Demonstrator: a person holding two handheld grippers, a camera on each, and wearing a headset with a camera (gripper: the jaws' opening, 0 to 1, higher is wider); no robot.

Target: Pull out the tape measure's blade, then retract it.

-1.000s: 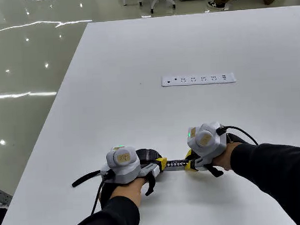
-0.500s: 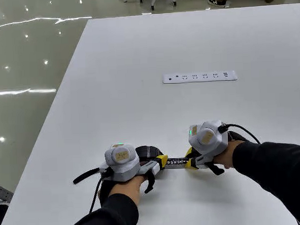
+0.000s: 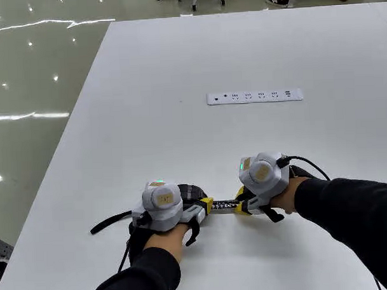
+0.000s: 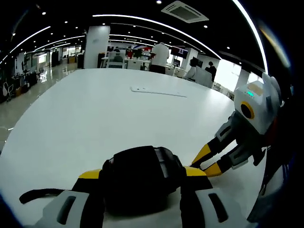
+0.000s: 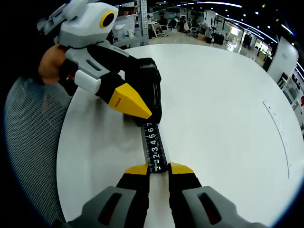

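Observation:
The black tape measure [image 3: 190,195] lies on the white table near its front edge, and my left gripper [image 3: 199,207] is shut on its case. In the left gripper view the case [image 4: 142,183] sits between the yellow-tipped jaws of the left gripper [image 4: 142,172]. A short length of blade [image 5: 152,142] with black numbers runs from the case [image 5: 151,90] to my right gripper [image 5: 157,168], which is shut on the blade's end. In the head view the blade [image 3: 222,206] spans the small gap to the right gripper [image 3: 240,206]. The strap [image 3: 110,222] trails left.
A white power strip [image 3: 255,96] lies flat farther back on the table [image 3: 180,133]. The table's left edge drops to a glossy floor [image 3: 26,93]. Office chairs and people are far off beyond the table in the left gripper view.
The right gripper has come slightly closer to the left one, so the exposed blade is a little shorter. The head camera has shifted a bit.

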